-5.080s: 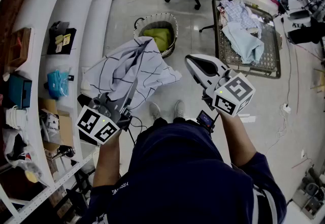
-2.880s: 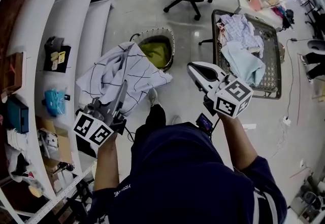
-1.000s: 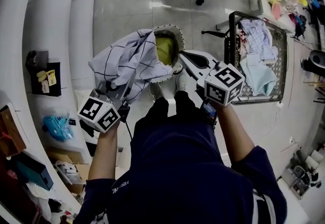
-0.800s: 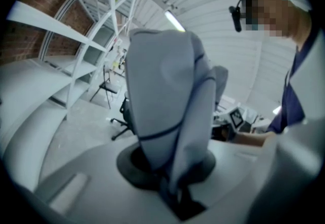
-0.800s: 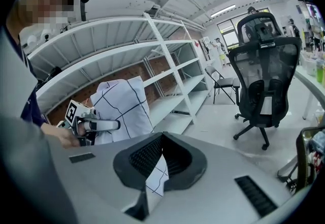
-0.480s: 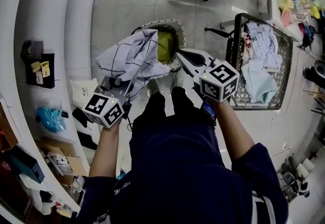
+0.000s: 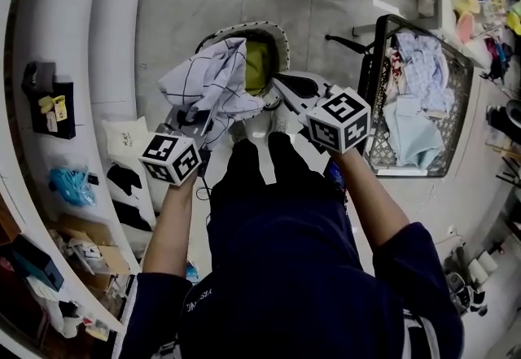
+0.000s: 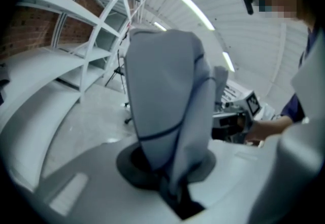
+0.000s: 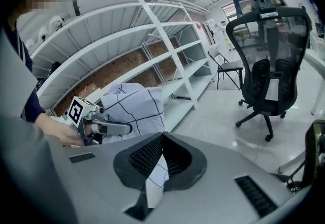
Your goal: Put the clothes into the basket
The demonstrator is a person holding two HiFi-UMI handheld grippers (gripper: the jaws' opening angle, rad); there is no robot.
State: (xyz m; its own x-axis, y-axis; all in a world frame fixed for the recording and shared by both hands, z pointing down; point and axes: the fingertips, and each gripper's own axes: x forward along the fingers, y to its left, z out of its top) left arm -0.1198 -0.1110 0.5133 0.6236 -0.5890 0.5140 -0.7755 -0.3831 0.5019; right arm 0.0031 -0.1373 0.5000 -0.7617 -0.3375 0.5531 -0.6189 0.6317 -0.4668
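A white shirt with thin dark checks [image 7: 207,79] hangs bunched between my two grippers, over the left rim of the round woven basket [image 7: 273,30] on the floor. A yellow-green garment [image 7: 259,64] lies inside the basket. My left gripper [image 7: 198,115] is shut on the shirt; in the left gripper view the shirt [image 8: 167,96] rises straight out of that gripper [image 8: 172,180]. My right gripper [image 7: 278,82] is shut on an edge of the same shirt, and a checked strip [image 9: 156,180] shows between its pads [image 9: 161,139].
A wire-mesh cart [image 7: 370,105] with more clothes [image 7: 411,105] stands to the right. White shelving [image 7: 114,40] runs along the left, with small items on it. A black office chair [image 9: 269,60] stands beyond the basket. The person's legs and shoes are just below the basket.
Both grippers have sunk and moved forward with the shirt, from beside the basket to over its rim. The shirt is more bunched now.
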